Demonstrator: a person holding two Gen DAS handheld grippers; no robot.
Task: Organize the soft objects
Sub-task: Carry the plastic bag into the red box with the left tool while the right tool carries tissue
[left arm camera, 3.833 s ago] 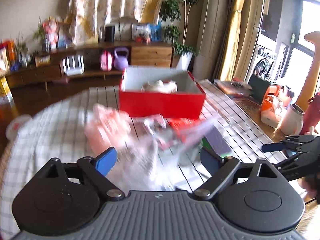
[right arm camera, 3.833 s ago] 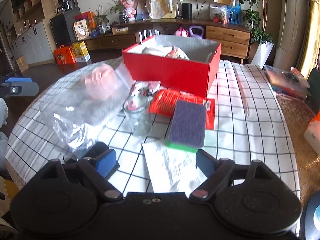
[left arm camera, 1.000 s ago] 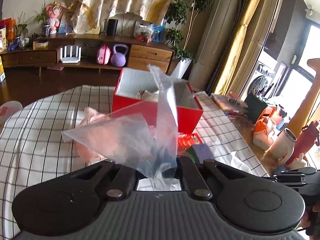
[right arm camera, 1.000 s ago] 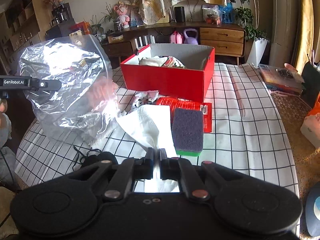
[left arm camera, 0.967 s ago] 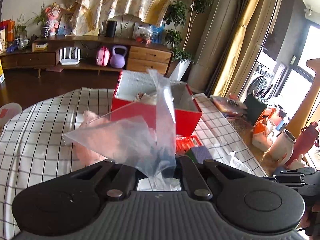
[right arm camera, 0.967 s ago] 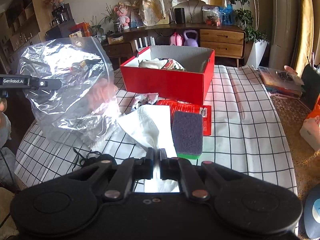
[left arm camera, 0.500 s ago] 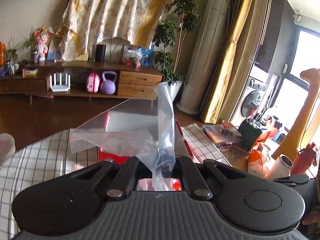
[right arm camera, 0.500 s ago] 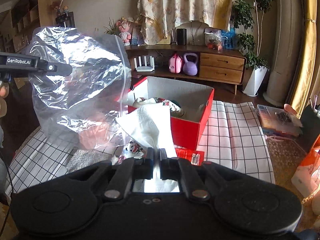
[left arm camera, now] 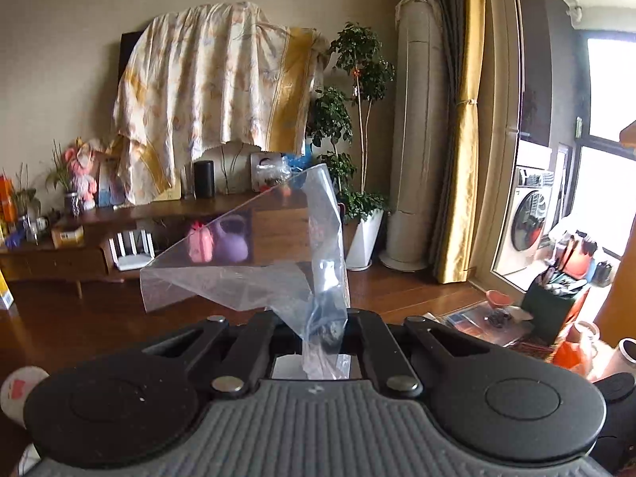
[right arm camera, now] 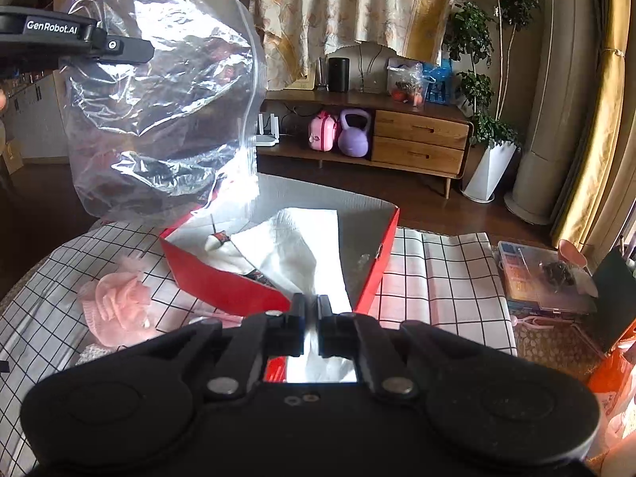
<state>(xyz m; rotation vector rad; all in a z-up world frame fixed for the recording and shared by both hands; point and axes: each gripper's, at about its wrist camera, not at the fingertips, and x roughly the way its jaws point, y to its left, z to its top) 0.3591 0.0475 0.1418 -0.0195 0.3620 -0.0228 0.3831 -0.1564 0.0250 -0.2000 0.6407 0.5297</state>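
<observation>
Tissue (right arm camera: pixel 296 254), a white paper sheet, is pinched between the nearly closed jaws of the right gripper (right arm camera: pixel 312 314) and fans out ahead of them over the open red box (right arm camera: pixel 222 286), which sits just beyond the fingertips on the checked tablecloth (right arm camera: pixel 437 270). The left gripper (left arm camera: pixel 324 328) has its jaws clamped on a corner of a clear zip bag (left arm camera: pixel 254 262), which in the right wrist view hangs crumpled, up and to the left of the right jaws and above the box's near-left corner. Both grips look thin, so a sharp swing could likely pull the tissue out or tear it at the pinch, and the slick bag film could slide free. If the tissue is let go from this height it may drift and land on the box rim or the cloth instead of inside. The hanging bag could also brush the box wall and nudge it. A pink knitted piece (right arm camera: pixel 113 306) lies on the cloth left of the right jaws, beside the box, not yet put away. The box's contents are mostly covered by the tissue; only a scrap of pale fabric and something red and dark shows. From the left wrist view the table is out of frame, and whether the bag holds anything cannot be made out through the glare.
</observation>
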